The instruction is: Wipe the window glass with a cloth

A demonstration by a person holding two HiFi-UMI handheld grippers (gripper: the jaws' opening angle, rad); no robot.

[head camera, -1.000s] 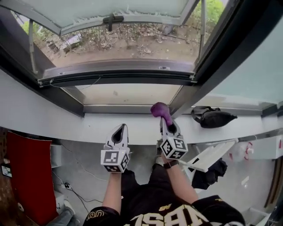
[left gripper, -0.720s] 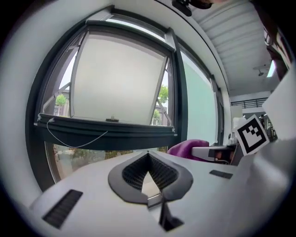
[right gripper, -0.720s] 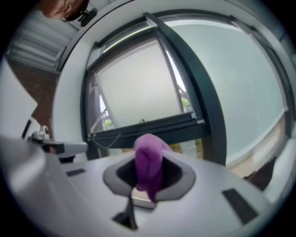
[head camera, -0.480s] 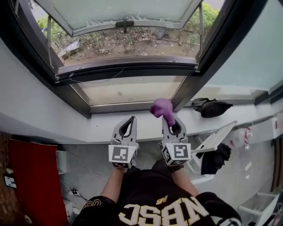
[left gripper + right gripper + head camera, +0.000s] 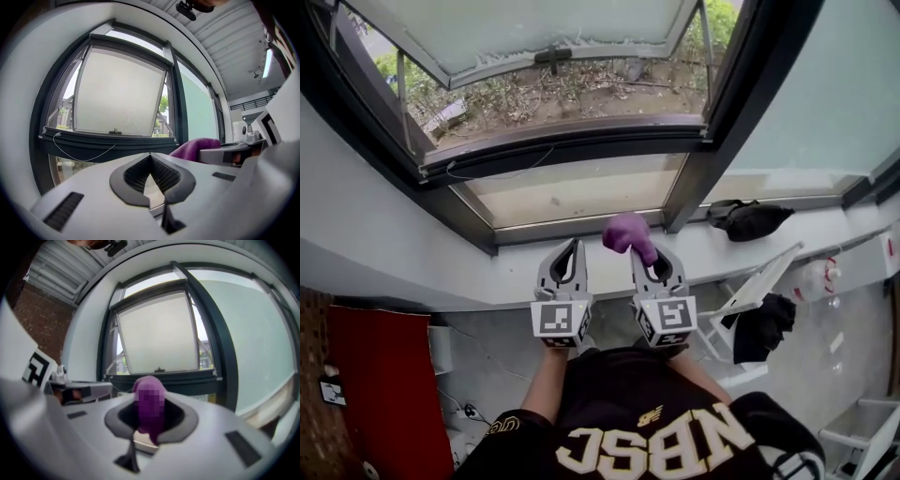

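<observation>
R tongs (image 5: 649,259) clamped on purple cloth (image 5: 625,232), held over sill (image 5: 487,277) just short of glass (image 5: 581,187), no contact; L tongs (image 5: 568,251) closed, empty; fits reach-in or pull-back, so any wipe needs cloth pressed onto pane.

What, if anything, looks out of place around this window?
Nothing spilled or damaged. A thin white cord sags loose along the dark window frame, and a black bag lies on the sill at right.
</observation>
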